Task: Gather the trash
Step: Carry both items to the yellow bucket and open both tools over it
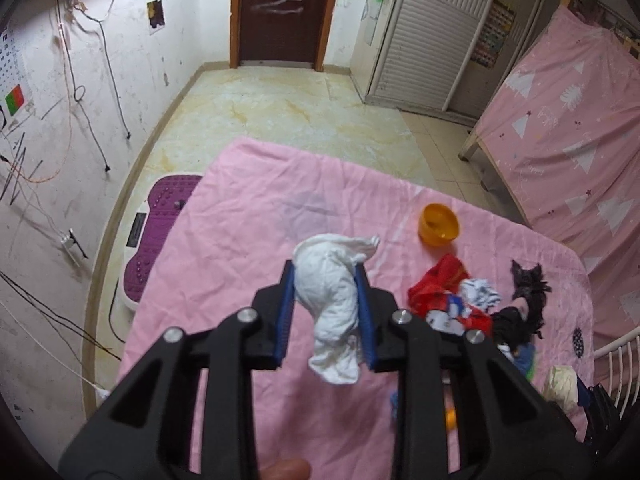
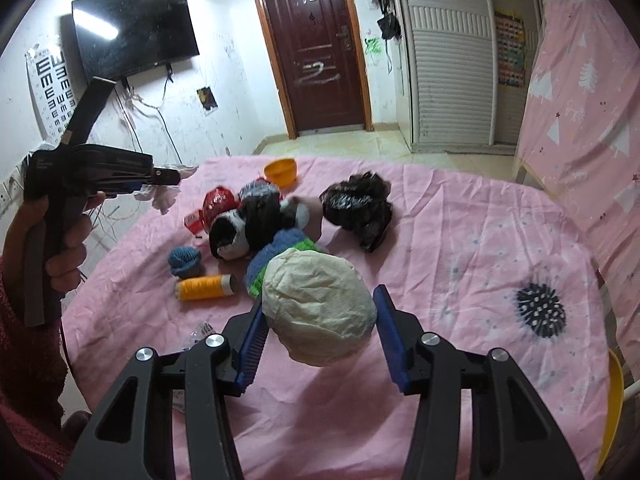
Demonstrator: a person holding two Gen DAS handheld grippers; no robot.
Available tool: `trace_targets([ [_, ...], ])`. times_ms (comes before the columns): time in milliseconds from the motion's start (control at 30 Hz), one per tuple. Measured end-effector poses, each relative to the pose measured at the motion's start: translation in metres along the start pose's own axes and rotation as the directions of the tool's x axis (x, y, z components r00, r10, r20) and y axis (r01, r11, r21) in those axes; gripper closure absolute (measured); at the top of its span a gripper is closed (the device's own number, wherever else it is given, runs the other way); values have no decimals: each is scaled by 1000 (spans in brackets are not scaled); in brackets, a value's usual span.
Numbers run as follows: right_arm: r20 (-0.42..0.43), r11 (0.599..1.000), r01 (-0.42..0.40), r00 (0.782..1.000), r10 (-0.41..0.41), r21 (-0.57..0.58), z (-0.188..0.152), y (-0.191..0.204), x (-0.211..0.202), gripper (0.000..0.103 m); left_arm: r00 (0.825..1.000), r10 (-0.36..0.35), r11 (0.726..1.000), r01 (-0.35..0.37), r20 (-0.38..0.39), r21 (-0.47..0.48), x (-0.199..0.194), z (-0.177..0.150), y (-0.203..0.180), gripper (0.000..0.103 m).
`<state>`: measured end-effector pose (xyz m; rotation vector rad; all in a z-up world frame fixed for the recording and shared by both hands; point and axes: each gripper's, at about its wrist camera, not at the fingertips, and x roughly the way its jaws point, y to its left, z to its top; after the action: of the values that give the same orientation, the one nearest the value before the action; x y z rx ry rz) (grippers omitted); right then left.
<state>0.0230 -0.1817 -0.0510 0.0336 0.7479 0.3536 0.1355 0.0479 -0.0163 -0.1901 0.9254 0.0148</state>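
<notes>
In the left wrist view my left gripper (image 1: 325, 276) is shut on a crumpled white tissue (image 1: 334, 312), held up above the pink-sheeted table (image 1: 248, 220). The right wrist view shows the same gripper (image 2: 168, 177) at the far left in a person's hand, the tissue (image 2: 164, 198) dangling from it. My right gripper (image 2: 319, 300) is shut on a cream ball of crumpled paper (image 2: 316, 320), both blue pads against its sides. On the table beyond lie a black plastic bag (image 2: 358, 206) and a red wrapper (image 2: 218, 202).
An orange bowl (image 2: 281, 171), a black-and-white plush toy (image 2: 248, 224), blue yarn (image 2: 185, 261) and a yellow thread spool (image 2: 204, 287) lie mid-table. A purple foot machine (image 1: 160, 224) sits on the floor at the table's left. A pink curtain (image 1: 560, 140) hangs to the right.
</notes>
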Motion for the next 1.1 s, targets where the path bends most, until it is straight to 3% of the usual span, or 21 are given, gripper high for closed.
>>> trace_targets([
  [267, 69, 999, 26, 997, -30, 47, 0, -25, -32, 58, 997, -71, 994, 68, 35, 86, -33, -6, -45, 77],
  [667, 160, 986, 81, 982, -105, 149, -12, -81, -76, 58, 990, -141, 968, 134, 17, 212, -51, -21, -121, 76],
  [867, 199, 967, 126, 965, -171, 221, -26, -118, -102, 58, 986, -167, 946, 157, 9, 285, -59, -34, -169, 76],
  [1100, 210, 921, 200, 937, -280, 335, -51, -172, -133, 58, 977, -212, 895, 205, -26, 396, -63, -58, -233, 76],
])
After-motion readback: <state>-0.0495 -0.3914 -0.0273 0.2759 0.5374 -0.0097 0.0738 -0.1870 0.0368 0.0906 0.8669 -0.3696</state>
